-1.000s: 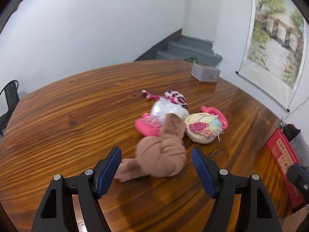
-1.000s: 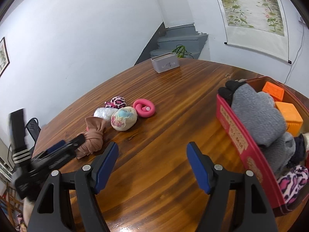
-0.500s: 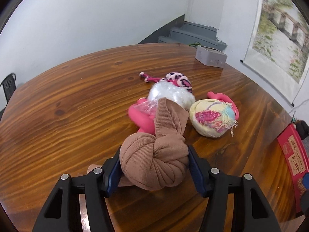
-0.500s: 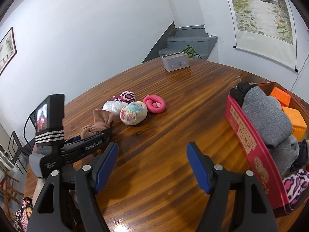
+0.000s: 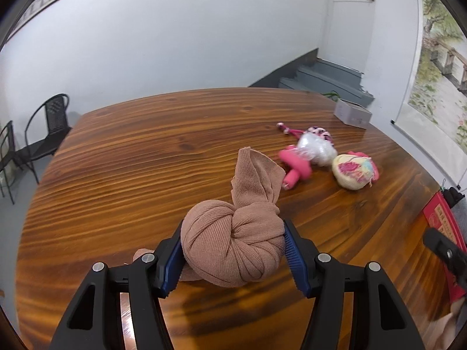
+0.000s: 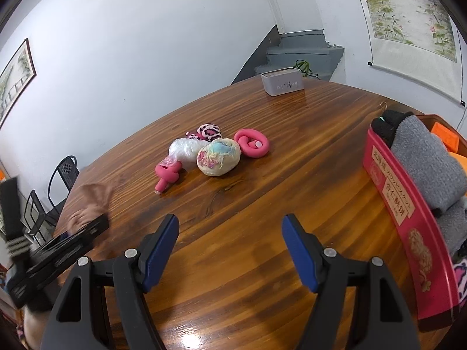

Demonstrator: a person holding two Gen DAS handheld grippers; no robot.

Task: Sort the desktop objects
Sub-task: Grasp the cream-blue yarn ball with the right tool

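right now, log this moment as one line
left gripper: shut on knotted tan sock | right gripper: open, empty, over table | red box: holds grey socks | pile left: pink rings, plush balls

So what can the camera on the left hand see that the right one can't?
Only the left view shows the left gripper squeezing the knotted brown sock up close. Only the right view shows the right gripper, fingers apart with nothing between, and the grey socks inside the red box. Both show the wooden table, pink toys and fuzzy ball.
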